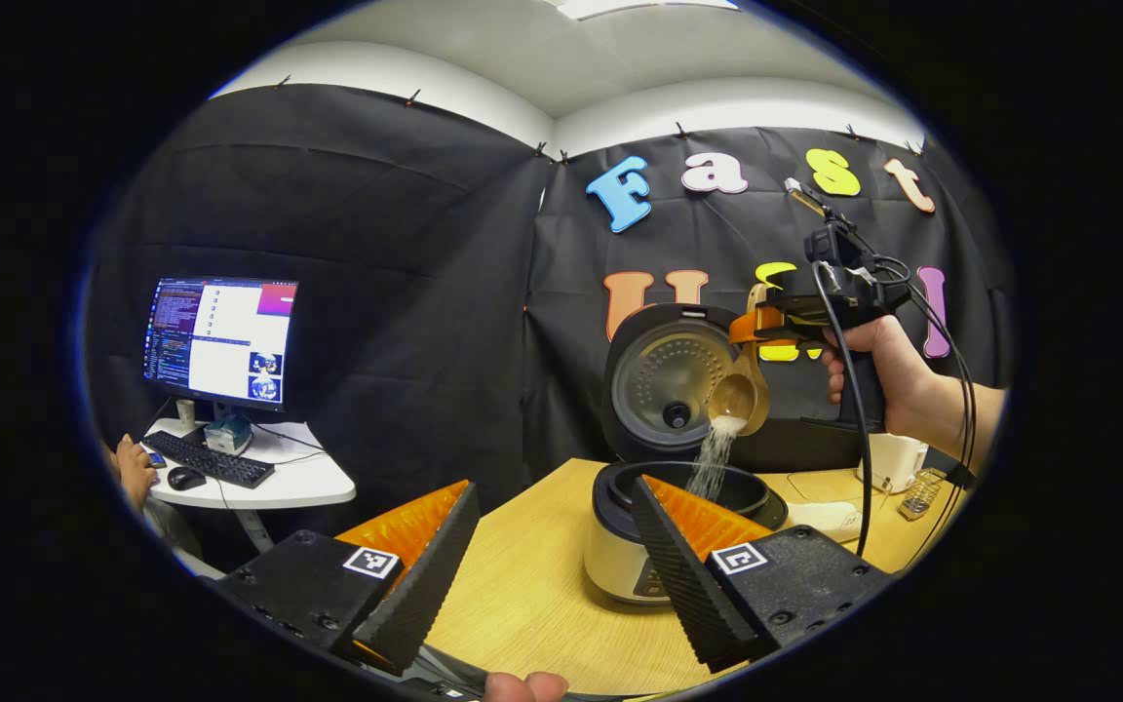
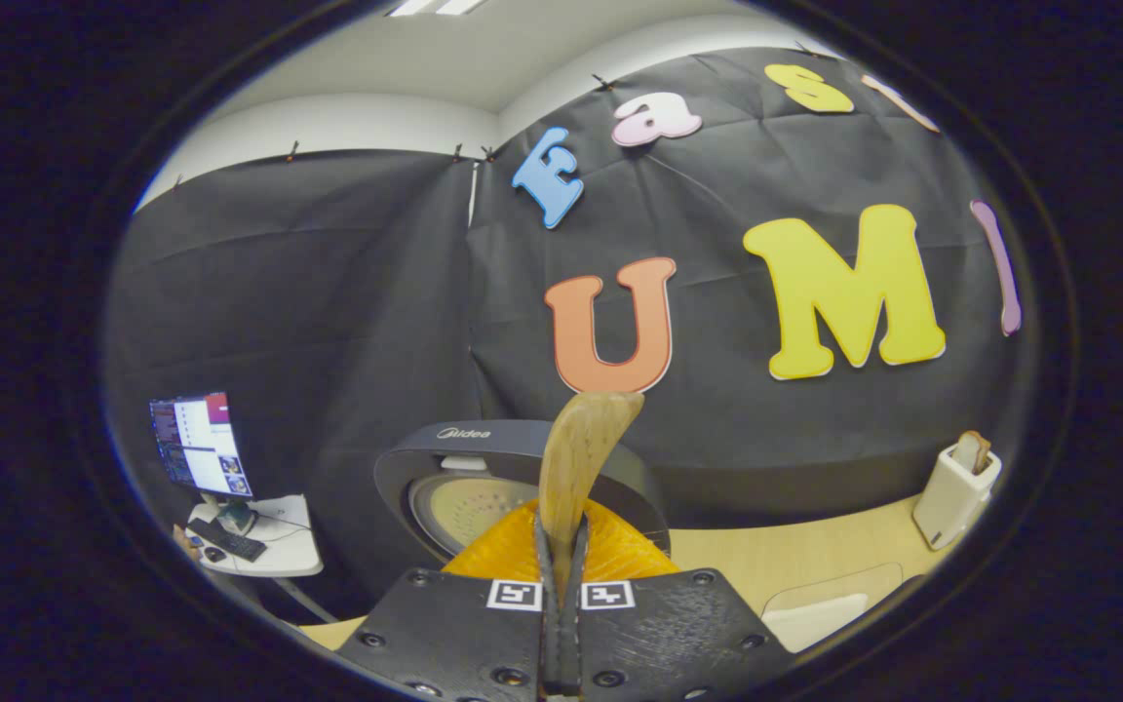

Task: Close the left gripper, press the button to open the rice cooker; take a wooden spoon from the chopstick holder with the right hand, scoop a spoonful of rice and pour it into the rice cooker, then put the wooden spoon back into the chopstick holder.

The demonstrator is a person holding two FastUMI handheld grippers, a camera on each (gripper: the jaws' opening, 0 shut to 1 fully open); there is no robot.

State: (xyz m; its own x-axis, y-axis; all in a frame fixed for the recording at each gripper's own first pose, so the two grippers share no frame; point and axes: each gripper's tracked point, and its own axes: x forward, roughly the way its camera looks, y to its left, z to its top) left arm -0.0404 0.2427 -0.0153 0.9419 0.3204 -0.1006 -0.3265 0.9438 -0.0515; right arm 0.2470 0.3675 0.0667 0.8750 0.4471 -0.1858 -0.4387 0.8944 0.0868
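wooden spoon (image 2: 583,458) bowl hidden behind right gripper (image 2: 561,565); rice cooker (image 1: 664,526) front partly hidden by left gripper (image 1: 552,556) finger.

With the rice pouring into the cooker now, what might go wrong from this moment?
1. The rice stream falls near the front rim of the rice cooker, so some grains may land on the table.
2. The right gripper pinches only the thin handle of the wooden spoon; the tilted spoon may twist or slip.
3. The open left gripper sits close to the pot and may bump it.
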